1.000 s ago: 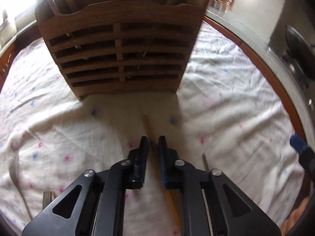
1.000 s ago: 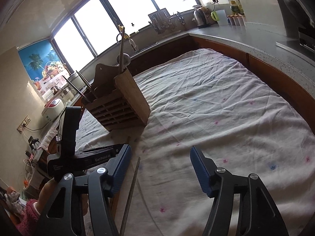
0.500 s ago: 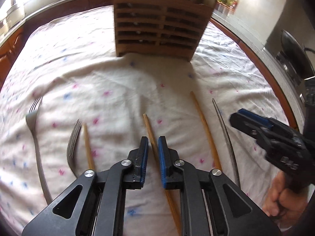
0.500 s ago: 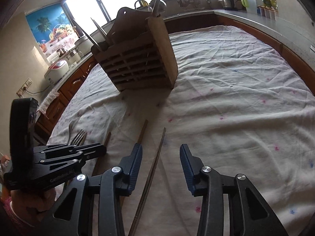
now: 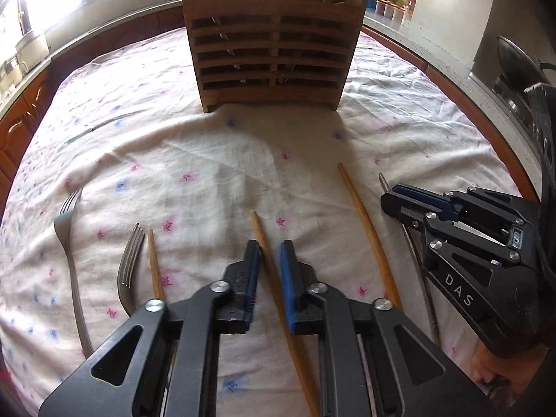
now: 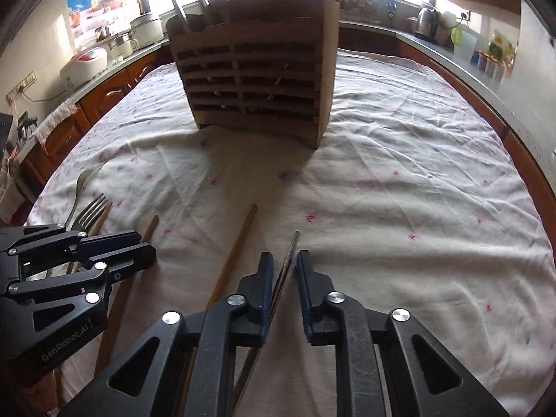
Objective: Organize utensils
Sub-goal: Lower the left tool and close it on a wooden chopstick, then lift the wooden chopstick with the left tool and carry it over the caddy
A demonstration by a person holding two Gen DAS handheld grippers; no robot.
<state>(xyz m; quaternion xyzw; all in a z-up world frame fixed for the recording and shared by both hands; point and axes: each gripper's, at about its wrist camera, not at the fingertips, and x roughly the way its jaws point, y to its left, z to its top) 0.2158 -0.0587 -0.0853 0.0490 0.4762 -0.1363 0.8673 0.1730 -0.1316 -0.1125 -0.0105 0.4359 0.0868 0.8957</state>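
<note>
A slatted wooden utensil holder point(image 5: 272, 47) stands at the far side of the cloth, with several utensils in it; it also shows in the right wrist view point(image 6: 257, 76). My left gripper point(image 5: 269, 248) is narrowly open around a wooden chopstick point(image 5: 274, 278) lying on the cloth, the pads not clearly touching it. My right gripper point(image 6: 283, 260) is narrowly open around a thin metal utensil handle point(image 6: 286, 267), which leans against the left pad point(image 6: 266, 278). A second wooden chopstick point(image 5: 368, 232) lies between the grippers. Two forks point(image 5: 67, 243) point(image 5: 128, 260) and a third chopstick point(image 5: 154, 264) lie to the left.
A white floral cloth point(image 5: 208, 146) covers the table. Counters with appliances, a kettle point(image 6: 426, 19) and jars ring the table. A dark pan point(image 5: 514, 66) sits on the right counter. The left gripper's body point(image 6: 66, 278) shows at lower left in the right wrist view.
Both grippers came down and back toward the near utensils. The right gripper narrowed from wide open to close around the metal handle. The left gripper stayed narrow around the chopstick.
</note>
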